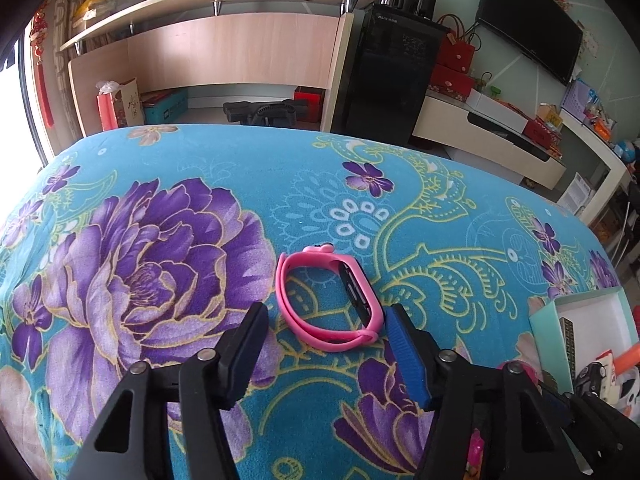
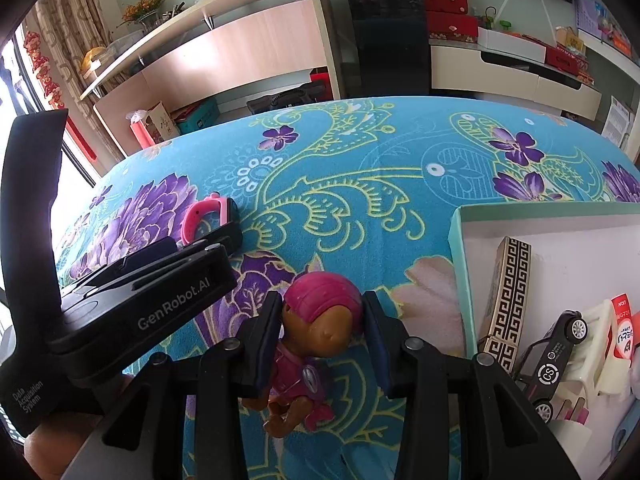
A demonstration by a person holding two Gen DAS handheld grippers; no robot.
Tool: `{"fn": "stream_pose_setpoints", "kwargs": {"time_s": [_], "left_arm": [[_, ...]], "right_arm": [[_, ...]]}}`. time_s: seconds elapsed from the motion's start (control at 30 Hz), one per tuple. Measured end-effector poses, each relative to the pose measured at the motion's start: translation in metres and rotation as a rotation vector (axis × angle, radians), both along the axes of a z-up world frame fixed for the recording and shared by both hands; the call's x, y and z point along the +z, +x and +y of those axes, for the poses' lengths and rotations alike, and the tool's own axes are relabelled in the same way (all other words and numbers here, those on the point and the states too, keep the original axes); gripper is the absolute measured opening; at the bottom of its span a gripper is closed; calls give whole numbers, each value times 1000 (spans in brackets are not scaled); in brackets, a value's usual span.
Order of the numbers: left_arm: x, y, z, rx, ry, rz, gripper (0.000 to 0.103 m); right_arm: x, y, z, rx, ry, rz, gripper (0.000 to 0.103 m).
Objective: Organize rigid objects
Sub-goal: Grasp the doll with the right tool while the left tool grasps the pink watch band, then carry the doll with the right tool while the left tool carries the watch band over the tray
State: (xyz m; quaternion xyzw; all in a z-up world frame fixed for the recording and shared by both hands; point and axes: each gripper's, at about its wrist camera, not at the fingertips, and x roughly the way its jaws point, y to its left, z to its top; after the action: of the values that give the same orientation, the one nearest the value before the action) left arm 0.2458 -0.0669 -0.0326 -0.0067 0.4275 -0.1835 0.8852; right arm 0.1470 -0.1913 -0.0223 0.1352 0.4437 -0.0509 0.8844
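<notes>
A pink wristband watch (image 1: 320,300) with a black face lies on the flowered blue cloth (image 1: 200,168). My left gripper (image 1: 326,312) is open, and its fingertips stand on either side of the band's near end without pressing on it. In the right wrist view the same watch (image 2: 208,216) shows just beyond the left gripper's black housing (image 2: 152,304). My right gripper (image 2: 322,298) is shut on a brown toy figure (image 2: 316,332), with its pads on both sides of the magenta helmet. The figure's magenta body hangs below the fingers, over the cloth.
A teal-rimmed white box (image 2: 454,240) sits at the right, also visible in the left wrist view as the box (image 1: 560,304). It holds a patterned long carton (image 2: 508,292), a black toy car (image 2: 556,356) and other small items. Beyond the cloth's far edge stand shelves and a black cabinet (image 1: 384,80).
</notes>
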Motion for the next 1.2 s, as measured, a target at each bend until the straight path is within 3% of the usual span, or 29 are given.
{"fn": "stream_pose_setpoints", "kwargs": {"time_s": [0.3,1.2], "left_arm": [[12,-7,6,6,20,-31,56],[104,-89,17,-24,14,-255,53]], "right_arm": [[2,-2,-1,-3,2,-4,42],[55,-47,-19,-27,-18,-120,41]]}}
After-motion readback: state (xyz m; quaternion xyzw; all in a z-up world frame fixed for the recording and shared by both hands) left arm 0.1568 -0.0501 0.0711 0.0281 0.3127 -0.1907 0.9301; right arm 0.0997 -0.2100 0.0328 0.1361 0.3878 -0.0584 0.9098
